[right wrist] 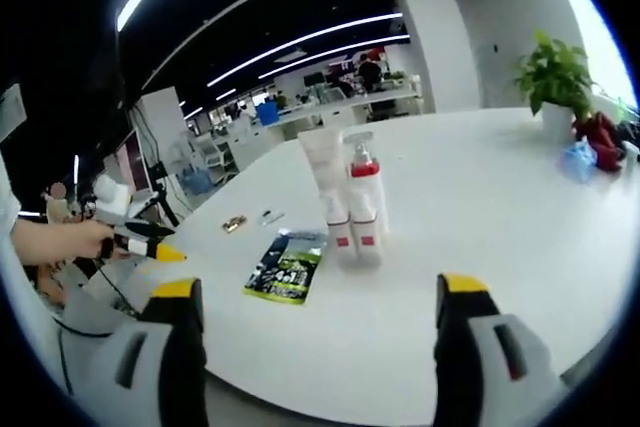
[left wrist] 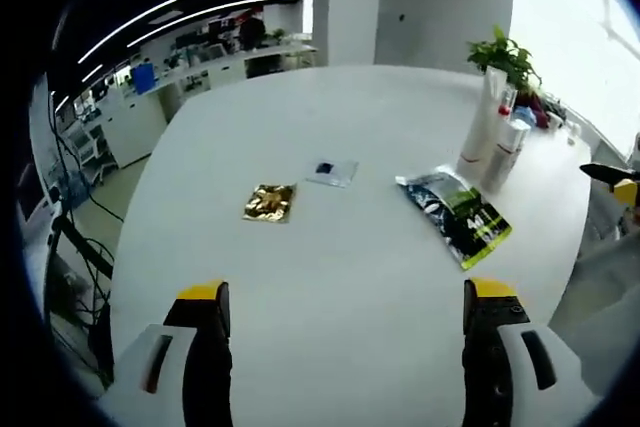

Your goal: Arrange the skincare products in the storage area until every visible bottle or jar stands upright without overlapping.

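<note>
Hovering with jaws spread and empty, left claw [left wrist: 340, 312] overlooks the gold packet [left wrist: 269, 202] mid-tabletop [left wrist: 330, 267]; right claw [right wrist: 315, 312], equally wide, faces upright bottles [right wrist: 352, 202] beside a green pouch [right wrist: 286, 267].

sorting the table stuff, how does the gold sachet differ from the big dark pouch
The gold sachet is shiny gold all over; the dark pouch is black with green and white print. The gold sachet is clearly smaller than the dark pouch. The gold sachet lies out in the open on the white table, while the dark pouch lies close to the upright bottles. Both lie flat on the table, and neither gripper touches them.
</note>
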Tool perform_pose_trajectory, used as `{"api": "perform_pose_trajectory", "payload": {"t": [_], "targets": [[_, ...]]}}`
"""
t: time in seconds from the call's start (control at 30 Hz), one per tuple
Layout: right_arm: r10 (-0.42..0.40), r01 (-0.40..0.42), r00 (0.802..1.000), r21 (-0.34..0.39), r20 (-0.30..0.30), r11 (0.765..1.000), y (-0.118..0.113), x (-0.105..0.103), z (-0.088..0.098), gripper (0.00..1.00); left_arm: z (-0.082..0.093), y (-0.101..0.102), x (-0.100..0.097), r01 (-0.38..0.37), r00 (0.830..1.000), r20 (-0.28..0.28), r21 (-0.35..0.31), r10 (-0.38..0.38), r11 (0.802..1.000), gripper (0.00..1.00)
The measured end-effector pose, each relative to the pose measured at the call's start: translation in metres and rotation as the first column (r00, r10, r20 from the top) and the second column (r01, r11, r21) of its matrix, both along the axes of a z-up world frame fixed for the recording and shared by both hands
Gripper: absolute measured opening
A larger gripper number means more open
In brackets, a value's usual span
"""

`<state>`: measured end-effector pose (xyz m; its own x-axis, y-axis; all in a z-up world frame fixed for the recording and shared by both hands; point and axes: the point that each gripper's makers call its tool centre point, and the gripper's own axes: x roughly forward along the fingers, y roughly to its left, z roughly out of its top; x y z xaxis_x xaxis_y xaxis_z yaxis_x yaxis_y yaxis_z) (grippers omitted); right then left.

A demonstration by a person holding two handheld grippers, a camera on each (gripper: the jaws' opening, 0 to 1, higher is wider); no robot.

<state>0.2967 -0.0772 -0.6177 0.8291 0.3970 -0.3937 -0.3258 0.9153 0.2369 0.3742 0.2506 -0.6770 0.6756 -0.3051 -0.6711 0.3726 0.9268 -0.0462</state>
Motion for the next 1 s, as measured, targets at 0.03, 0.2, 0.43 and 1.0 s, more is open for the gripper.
{"api": "perform_pose_trajectory", "payload": {"t": [0.03,0.2,0.43,1.0], "targets": [[-0.002,0.002,1.0,0.0,-0.001,1.0,0.0,0.0,0.0,0.97,-0.001,-0.001,0.004,0.004,1.0,-0.002,0.001,-0.004,1.0,0.95],[-0.004,0.004,1.0,-0.005,-0.011,1.0,-0.001,0.001,-0.002,0.97,-0.007,-0.001,0.022,0.014,1.0,-0.015,0.012,-0.014,1.0,0.95],[-0.002,0.002,1.0,-0.003,-0.026,1.0,0.0,0.001,-0.004,0.96,-0.016,-0.001,0.045,0.026,0.999,-0.029,0.029,-0.025,0.999,0.94],[-0.042,0.042,0.998,0.01,-0.054,0.999,-0.007,0.002,-0.009,0.94,-0.045,0.022,0.106,0.057,0.996,-0.08,0.103,-0.049,0.993,0.88]]}}
